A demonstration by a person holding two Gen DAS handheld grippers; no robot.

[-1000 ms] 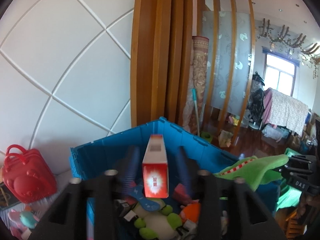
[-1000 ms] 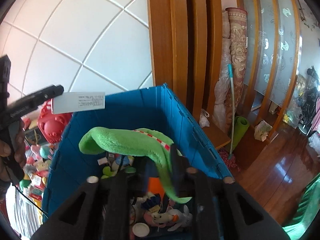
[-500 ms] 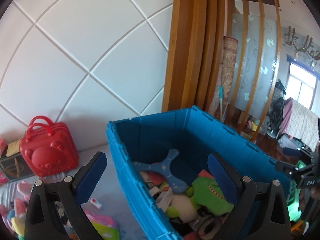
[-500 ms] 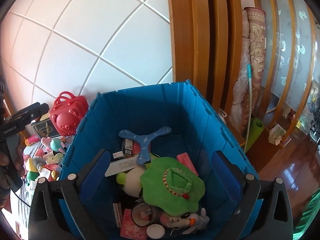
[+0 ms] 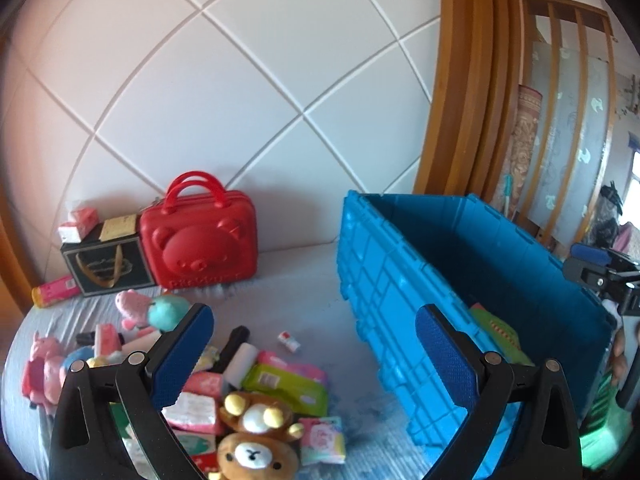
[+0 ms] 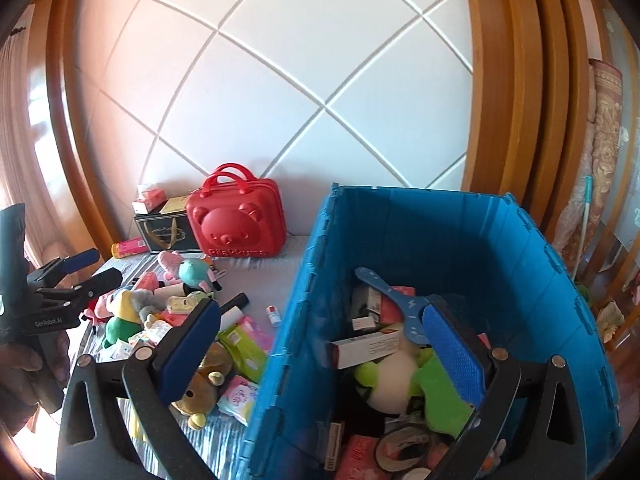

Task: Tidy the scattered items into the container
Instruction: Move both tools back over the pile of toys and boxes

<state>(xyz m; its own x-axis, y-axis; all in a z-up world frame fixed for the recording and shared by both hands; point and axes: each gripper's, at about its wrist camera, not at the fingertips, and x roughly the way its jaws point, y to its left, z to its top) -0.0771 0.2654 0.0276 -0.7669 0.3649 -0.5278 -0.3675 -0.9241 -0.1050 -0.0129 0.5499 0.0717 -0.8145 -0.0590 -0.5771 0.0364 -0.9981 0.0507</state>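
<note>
A blue plastic crate (image 5: 400, 280) (image 6: 500, 240) stands on the grey bed and holds toys, boxes, a green plush (image 6: 436, 384) and a blue boomerang toy (image 6: 400, 300). A pile of scattered items lies left of it: a brown bear plush (image 5: 256, 444) (image 6: 204, 384), green wipes pack (image 5: 284, 384) (image 6: 242, 344), pink packets, plush toys. My left gripper (image 5: 316, 352) is open and empty above the pile by the crate's left wall. My right gripper (image 6: 320, 344) is open and empty, straddling the crate's left wall.
A red bear-face case (image 5: 200, 244) (image 6: 238, 226) and a black gift bag (image 5: 106, 268) stand against the white quilted wall. A small red-and-white bottle (image 5: 289, 341) lies on the bed. Wooden screen and floor are right of the crate.
Both grippers opened and dropped the red box and the green plush into the crate. Both then swung left toward the pile on the bed.
</note>
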